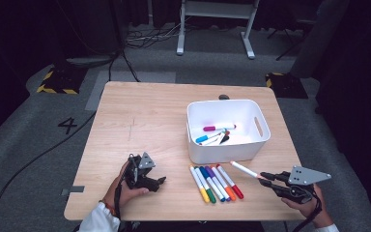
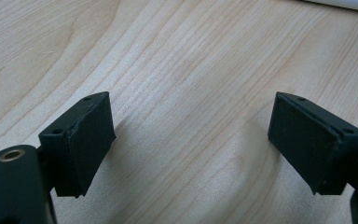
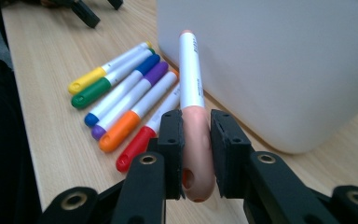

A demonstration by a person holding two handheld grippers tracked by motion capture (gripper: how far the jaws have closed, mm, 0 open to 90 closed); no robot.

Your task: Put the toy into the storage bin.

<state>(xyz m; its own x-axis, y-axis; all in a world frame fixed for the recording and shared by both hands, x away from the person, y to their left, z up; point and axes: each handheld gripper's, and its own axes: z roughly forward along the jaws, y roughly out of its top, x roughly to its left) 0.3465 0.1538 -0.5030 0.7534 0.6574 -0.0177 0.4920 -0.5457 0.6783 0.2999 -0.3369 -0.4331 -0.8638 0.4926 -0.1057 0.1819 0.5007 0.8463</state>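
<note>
My right gripper (image 1: 263, 178) is shut on the peach-pink cap of a white-barrelled marker (image 1: 244, 169), held just above the table in front of the white bin (image 1: 222, 152). In the right gripper view the marker (image 3: 190, 70) points up and away between the jaws of that gripper (image 3: 196, 140), close to the bin's wall (image 3: 284, 70). Several capped markers (image 1: 216, 183) lie side by side on the wooden table (image 1: 140, 116), left of the held one. The left gripper (image 1: 162, 181) rests on the table at the left, its jaws open over bare wood (image 2: 191, 140).
A few more markers (image 1: 217, 133) lie inside the bin. The row of markers (image 3: 126, 98) has yellow, green, blue, purple, orange and red caps. Beyond the table stand a white desk frame (image 1: 212, 29) and floor cables (image 1: 29, 164).
</note>
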